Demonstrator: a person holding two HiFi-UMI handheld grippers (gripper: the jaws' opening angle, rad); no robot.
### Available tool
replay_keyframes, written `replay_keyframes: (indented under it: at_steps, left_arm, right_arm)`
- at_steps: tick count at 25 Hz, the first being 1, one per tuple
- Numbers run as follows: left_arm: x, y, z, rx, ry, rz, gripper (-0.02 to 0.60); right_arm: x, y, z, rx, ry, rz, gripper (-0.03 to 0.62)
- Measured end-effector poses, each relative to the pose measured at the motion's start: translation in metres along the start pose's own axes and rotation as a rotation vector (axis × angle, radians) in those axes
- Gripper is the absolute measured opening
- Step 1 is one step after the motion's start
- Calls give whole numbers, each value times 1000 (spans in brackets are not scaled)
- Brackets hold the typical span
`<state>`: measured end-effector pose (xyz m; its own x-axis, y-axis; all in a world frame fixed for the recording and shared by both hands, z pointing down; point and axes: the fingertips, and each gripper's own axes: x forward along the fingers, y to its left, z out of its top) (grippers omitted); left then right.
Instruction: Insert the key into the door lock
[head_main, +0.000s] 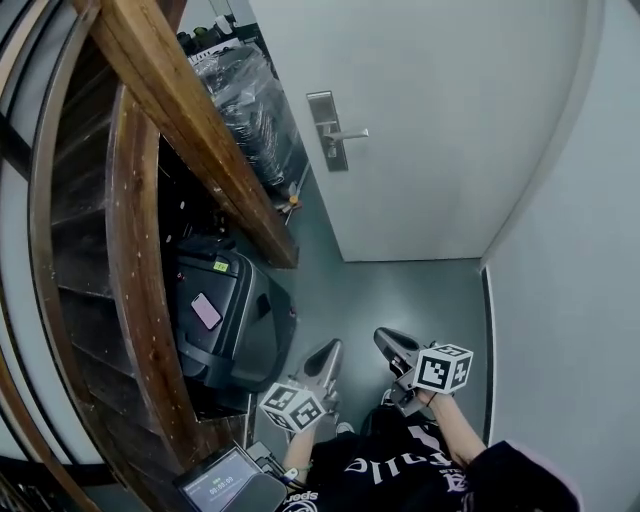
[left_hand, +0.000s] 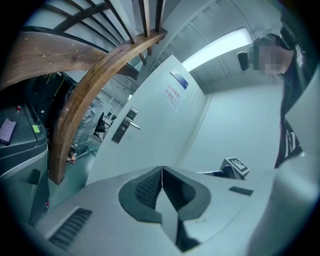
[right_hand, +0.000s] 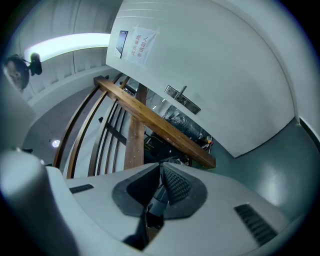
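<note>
The white door stands ahead with a metal lock plate and lever handle. This handle also shows in the left gripper view and in the right gripper view. My left gripper and right gripper are held low near the person's body, far from the door. The left gripper has its jaws pressed together with nothing between them. On the right gripper the jaw tips also meet. No key shows in any view.
A curved wooden stair rail runs along the left. Under it sits a black case with a pink phone on top. Plastic-wrapped goods stand beside the door. A grey wall closes the right side.
</note>
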<state>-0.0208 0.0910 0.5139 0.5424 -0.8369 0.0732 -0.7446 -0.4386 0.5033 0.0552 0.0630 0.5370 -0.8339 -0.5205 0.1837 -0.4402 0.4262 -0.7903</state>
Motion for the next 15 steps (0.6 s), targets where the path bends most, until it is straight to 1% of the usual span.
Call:
replay_keyframes:
  at_steps: [4, 9, 15]
  left_arm:
    - [-25, -10, 0, 27, 9, -46, 8]
    - [-83, -9, -18, 33, 43, -79, 8]
    - [-160, -5, -32, 32, 67, -81, 6]
  right_arm:
    - [-6, 20, -26, 2, -27, -10, 34]
    - [-6, 53, -81, -3, -45, -25, 34]
    - [-7, 94, -152, 2, -34, -31, 34]
